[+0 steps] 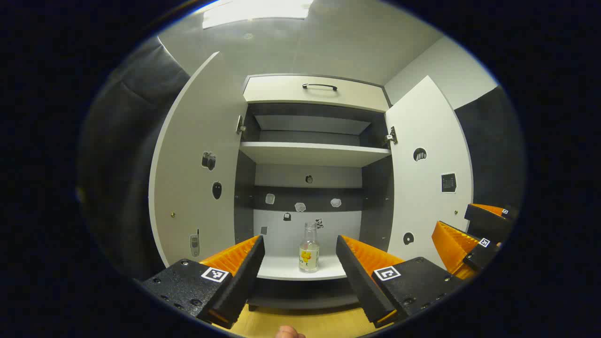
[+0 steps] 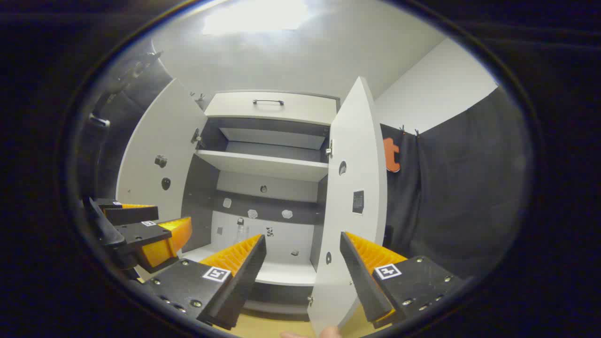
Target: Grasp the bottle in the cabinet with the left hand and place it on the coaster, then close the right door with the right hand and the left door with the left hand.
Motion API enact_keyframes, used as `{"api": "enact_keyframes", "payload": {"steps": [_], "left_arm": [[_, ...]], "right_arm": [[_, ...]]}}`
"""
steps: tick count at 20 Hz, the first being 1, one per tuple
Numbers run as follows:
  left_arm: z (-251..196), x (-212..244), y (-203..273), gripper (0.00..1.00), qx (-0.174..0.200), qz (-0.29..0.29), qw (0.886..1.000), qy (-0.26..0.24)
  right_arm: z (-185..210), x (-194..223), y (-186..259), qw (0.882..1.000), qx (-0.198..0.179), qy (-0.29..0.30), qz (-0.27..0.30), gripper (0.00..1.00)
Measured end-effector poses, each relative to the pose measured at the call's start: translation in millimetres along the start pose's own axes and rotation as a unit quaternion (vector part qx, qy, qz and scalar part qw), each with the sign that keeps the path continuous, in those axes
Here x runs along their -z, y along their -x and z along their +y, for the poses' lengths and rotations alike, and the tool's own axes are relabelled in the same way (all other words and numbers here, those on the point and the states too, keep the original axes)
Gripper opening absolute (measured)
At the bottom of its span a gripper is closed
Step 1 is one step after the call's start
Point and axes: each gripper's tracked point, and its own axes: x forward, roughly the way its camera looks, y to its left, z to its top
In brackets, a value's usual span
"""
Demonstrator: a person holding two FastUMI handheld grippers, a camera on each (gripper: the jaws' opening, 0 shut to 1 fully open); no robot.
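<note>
I hold my left gripper (image 1: pixel 300 270) level and pointing forward, its two ridged wedge-shaped fingers spread wide apart with nothing between them. My right gripper (image 2: pixel 303 272) sits just beside it at about the same height, likewise level, its fingers also parted and gripping nothing.

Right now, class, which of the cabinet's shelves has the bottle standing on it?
The bottom shelf: the bottle stands upright there, while the middle shelf above it is bare.
</note>
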Motion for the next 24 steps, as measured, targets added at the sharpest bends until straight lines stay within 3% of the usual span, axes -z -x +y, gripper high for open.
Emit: {"api": "enact_keyframes", "payload": {"steps": [24], "left_arm": [[-14, 4, -1, 0.96, 0.017, 0.019, 1.000, -0.001]], "right_arm": [[-30, 3, 19, 1.000, 0.015, -0.004, 0.006, 0.96]]}}
